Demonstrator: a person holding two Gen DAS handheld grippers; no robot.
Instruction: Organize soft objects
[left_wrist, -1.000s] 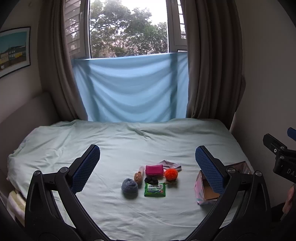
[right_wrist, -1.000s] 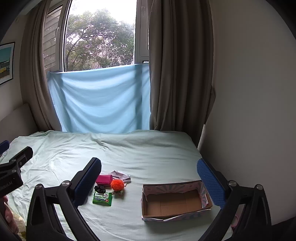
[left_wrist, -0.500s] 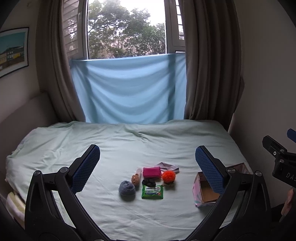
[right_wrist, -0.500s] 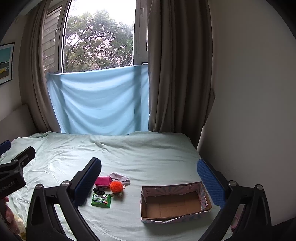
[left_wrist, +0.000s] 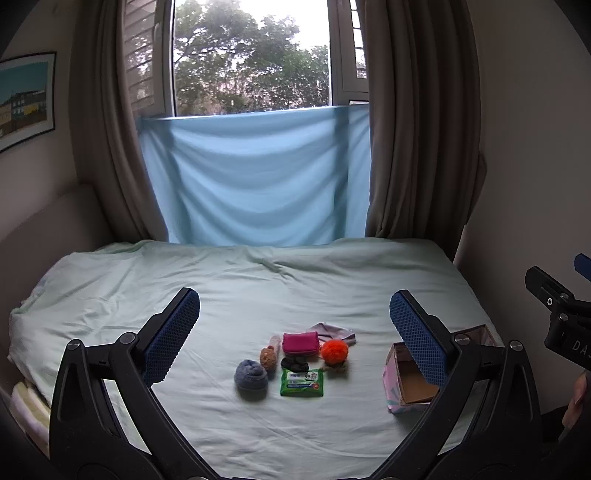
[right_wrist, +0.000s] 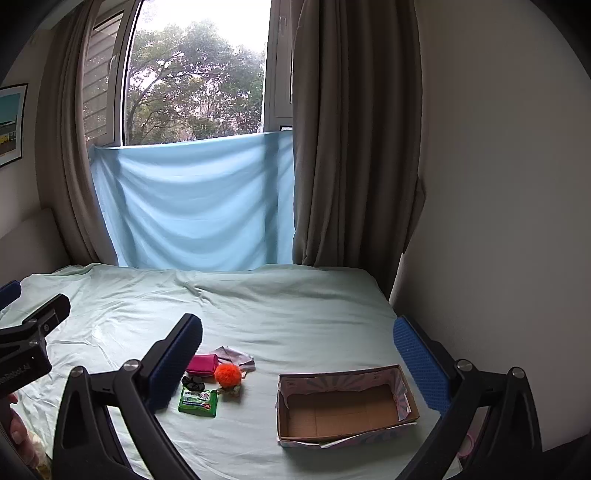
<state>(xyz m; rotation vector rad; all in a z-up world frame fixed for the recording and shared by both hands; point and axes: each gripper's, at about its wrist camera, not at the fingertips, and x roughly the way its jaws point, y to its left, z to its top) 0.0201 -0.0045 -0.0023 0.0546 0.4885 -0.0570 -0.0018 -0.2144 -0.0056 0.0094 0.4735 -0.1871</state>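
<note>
Several small soft items lie clustered on the pale green bed (left_wrist: 258, 295): a blue-grey knit ball (left_wrist: 250, 374), a brown plush (left_wrist: 268, 357), a pink pouch (left_wrist: 300, 343), an orange pom-pom (left_wrist: 334, 351), a black hair tie (left_wrist: 294, 364), a green wipes pack (left_wrist: 301, 382) and a folded grey cloth (left_wrist: 332, 330). An empty cardboard box (right_wrist: 347, 404) sits to their right. My left gripper (left_wrist: 294, 325) is open and empty, above and short of the cluster. My right gripper (right_wrist: 295, 354) is open and empty, short of the box.
The bed (right_wrist: 277, 306) fills the room up to a blue sheet (left_wrist: 255, 177) hung under the window, with brown curtains on both sides. A wall (right_wrist: 498, 184) runs along the bed's right edge. A headboard (left_wrist: 44, 221) stands at the left.
Both views have shifted slightly; the items sit a little lower and further left in the frames. Both grippers stay open and nothing on the bed has moved.
</note>
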